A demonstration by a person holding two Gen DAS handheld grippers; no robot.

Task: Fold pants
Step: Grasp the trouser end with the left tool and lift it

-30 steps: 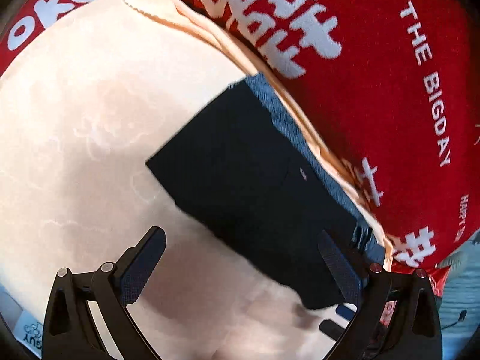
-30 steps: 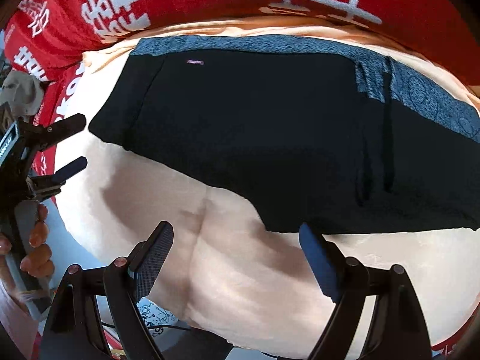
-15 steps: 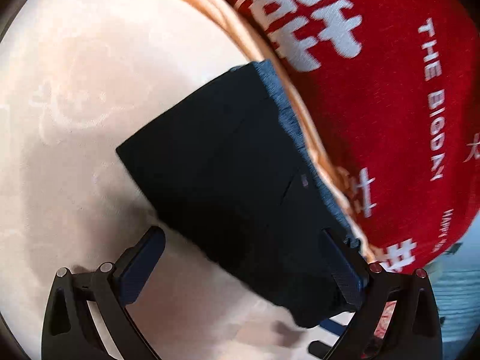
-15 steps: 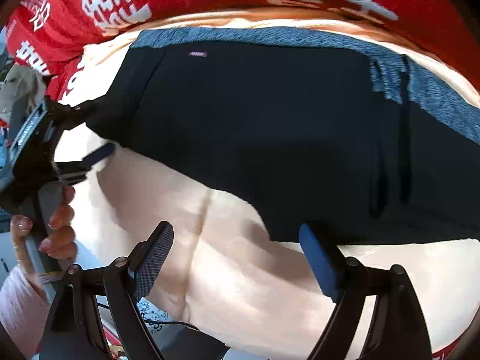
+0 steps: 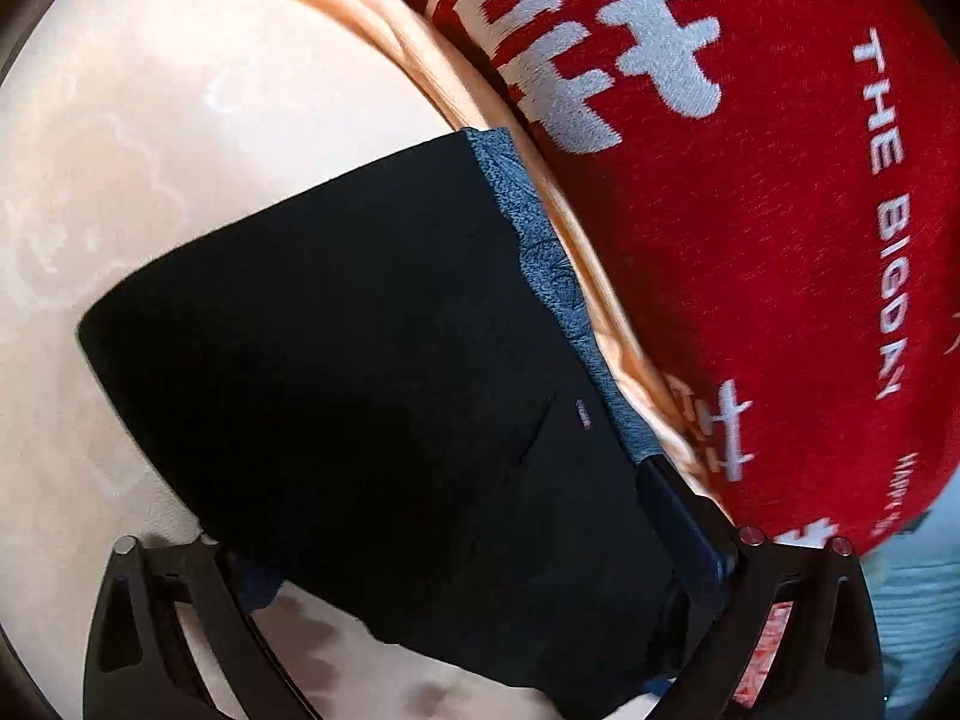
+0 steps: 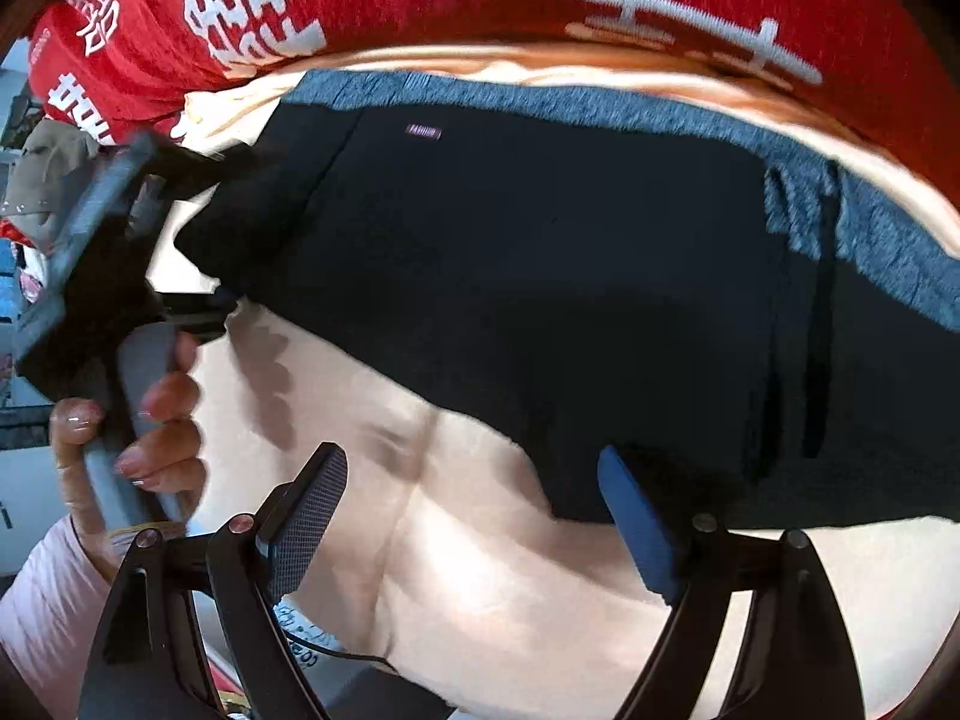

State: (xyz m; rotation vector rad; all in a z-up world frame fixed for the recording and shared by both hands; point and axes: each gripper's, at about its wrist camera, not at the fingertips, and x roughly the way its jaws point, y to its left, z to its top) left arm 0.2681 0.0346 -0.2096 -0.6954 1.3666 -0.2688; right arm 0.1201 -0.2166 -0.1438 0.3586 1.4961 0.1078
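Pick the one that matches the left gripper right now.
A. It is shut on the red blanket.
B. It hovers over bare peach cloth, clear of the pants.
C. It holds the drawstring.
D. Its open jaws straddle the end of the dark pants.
D: in the left wrist view the left gripper is open, with one finger at each edge of the black pants and the fabric lying between them.
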